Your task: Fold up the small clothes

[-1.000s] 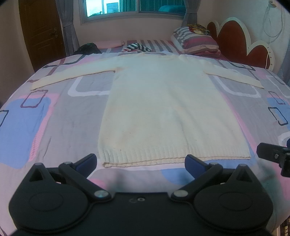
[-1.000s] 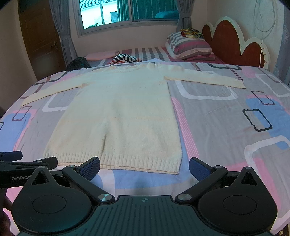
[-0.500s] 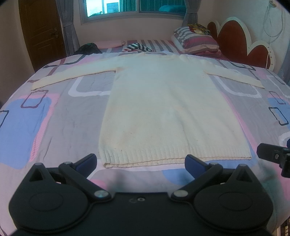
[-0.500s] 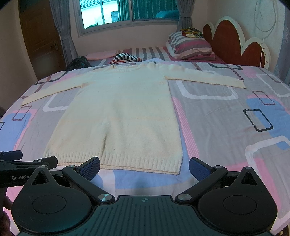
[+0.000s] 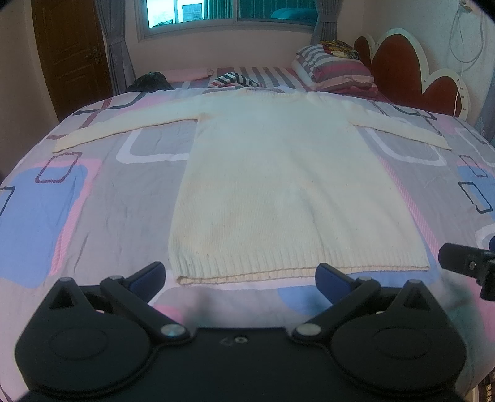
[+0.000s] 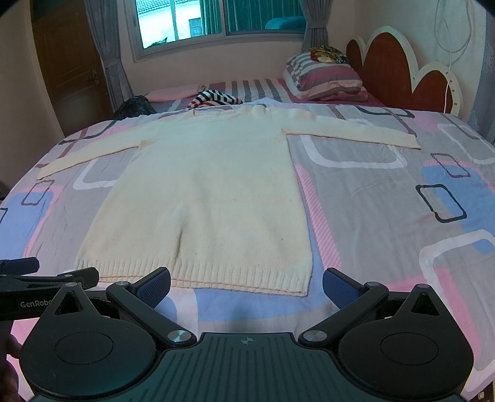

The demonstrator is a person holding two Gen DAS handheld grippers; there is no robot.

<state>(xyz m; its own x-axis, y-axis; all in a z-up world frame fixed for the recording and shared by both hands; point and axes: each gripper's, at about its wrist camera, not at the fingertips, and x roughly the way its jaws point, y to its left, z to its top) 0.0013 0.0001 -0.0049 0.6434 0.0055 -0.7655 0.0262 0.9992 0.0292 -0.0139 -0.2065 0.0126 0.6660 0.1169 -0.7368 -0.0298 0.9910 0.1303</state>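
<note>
Garment: a cream, long-sleeved knitted sweater [image 5: 287,185] lies flat and face-up on the bed, its ribbed hem nearest the cameras and its neckline toward the far side.
Sleeves: both are stretched straight out to the sides; the left sleeve [image 5: 123,126] and the right sleeve [image 6: 352,131] rest flat on the cover.
Surface: a bedspread with a pattern of grey, pink and blue rounded rectangles [image 5: 92,201] carries the sweater; light creases show in the cover left of the garment body.
Left gripper: the black two-finger left gripper with blue pads [image 5: 239,275] hangs just short of the hem, at the hem's left half. Its jaws are spread wide and hold nothing; the pads are clear of the knit.
Right gripper: the black two-finger right gripper with blue pads [image 6: 246,286] sits near the hem's right corner. Its jaws are likewise spread wide with nothing between them.
Relation of tools: each tool appears at the edge of the other's view, side by side along the near edge of the bed.
Background items: a striped pillow in grey, pink and maroon [image 6: 324,77] lies at the head end beside a red-and-white scalloped headboard [image 6: 399,71]; a small striped cloth [image 6: 215,97] lies just beyond the sweater's neckline.
Room: a window with grey curtains [image 5: 229,14] and a brown wooden door [image 5: 71,52] stand behind the bed.
</note>
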